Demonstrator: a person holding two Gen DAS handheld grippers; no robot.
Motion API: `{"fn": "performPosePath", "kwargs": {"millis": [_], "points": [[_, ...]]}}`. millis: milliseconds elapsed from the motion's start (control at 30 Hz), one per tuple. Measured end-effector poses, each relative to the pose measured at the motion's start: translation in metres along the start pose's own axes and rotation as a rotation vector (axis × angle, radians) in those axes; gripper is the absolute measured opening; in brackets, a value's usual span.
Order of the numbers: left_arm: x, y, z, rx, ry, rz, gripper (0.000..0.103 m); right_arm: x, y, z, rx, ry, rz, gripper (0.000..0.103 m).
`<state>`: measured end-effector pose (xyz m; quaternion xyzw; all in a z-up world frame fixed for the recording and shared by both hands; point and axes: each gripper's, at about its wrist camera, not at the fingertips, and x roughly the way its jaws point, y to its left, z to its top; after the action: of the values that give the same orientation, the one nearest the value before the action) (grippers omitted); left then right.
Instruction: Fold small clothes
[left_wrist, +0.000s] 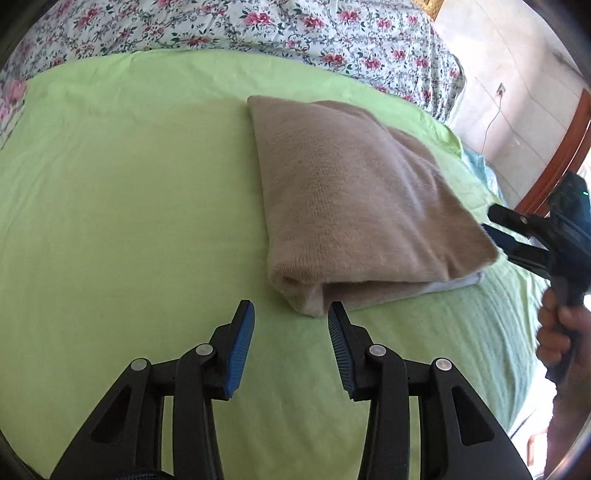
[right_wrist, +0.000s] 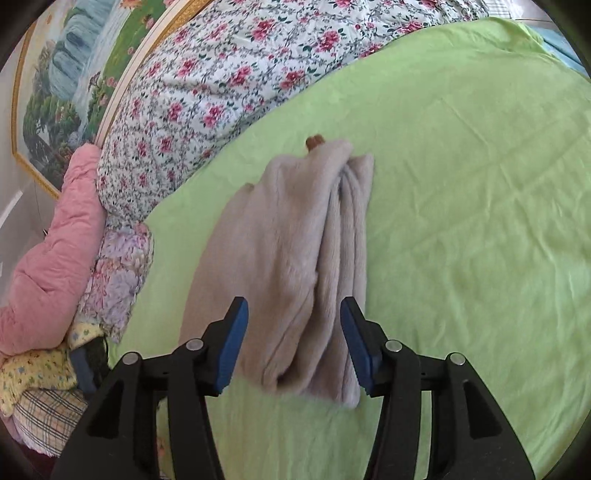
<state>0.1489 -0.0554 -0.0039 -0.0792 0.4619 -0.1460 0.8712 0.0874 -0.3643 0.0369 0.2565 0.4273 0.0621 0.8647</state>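
No writing is legible on the folded beige garment (left_wrist: 354, 206); my left gripper (left_wrist: 291, 314) and right gripper (right_wrist: 290, 310) both gape wide, empty.

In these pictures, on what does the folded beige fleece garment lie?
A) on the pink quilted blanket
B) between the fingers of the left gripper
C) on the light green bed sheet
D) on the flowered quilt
C: the folded beige fleece garment rests flat on the light green bed sheet, with both grippers open and off it.
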Motion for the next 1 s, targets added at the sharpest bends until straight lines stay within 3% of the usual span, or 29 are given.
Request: {"fn": "performPosePath", "kwargs": {"millis": [133,200,233,267,300,433,567,633,867,933,1000], "points": [[0.016,-0.009,0.01,0.019,-0.018,0.04,0.042,0.011,0.009,-0.012,-0.034,0.03,-0.019,0.053],[0.025,-0.014,0.016,0.019,-0.018,0.063,0.033,0.018,0.012,-0.014,-0.059,0.039,-0.029,0.052],[0.028,-0.016,0.018,0.023,-0.019,0.077,0.022,0.021,0.014,-0.015,-0.071,0.045,-0.026,0.046],[0.03,-0.017,0.02,0.025,-0.021,0.102,0.014,0.022,0.014,-0.014,-0.068,0.05,-0.018,0.018],[0.031,-0.017,0.023,0.025,-0.027,0.121,0.011,0.02,0.014,-0.013,-0.059,0.047,-0.01,0.009],[0.022,-0.006,0.014,0.001,-0.052,0.124,0.009,-0.004,0.01,-0.007,-0.062,-0.021,-0.018,0.008],[0.029,-0.008,0.005,0.011,-0.027,0.146,0.009,0.008,-0.014,-0.021,-0.057,0.05,-0.108,0.008],[0.025,-0.009,0.007,0.001,-0.025,0.139,0.008,0.01,-0.021,-0.025,-0.035,0.056,-0.103,0.008],[0.0,-0.007,-0.004,0.077,0.043,0.069,0.009,-0.003,-0.015,-0.021,-0.027,0.051,-0.1,0.016],[-0.014,0.0,-0.004,0.065,0.037,0.021,0.01,-0.012,-0.016,-0.019,-0.023,0.033,-0.107,0.028],[-0.025,0.008,0.003,0.029,0.022,-0.035,0.018,-0.018,-0.017,-0.013,-0.008,0.007,-0.103,0.053]]}}
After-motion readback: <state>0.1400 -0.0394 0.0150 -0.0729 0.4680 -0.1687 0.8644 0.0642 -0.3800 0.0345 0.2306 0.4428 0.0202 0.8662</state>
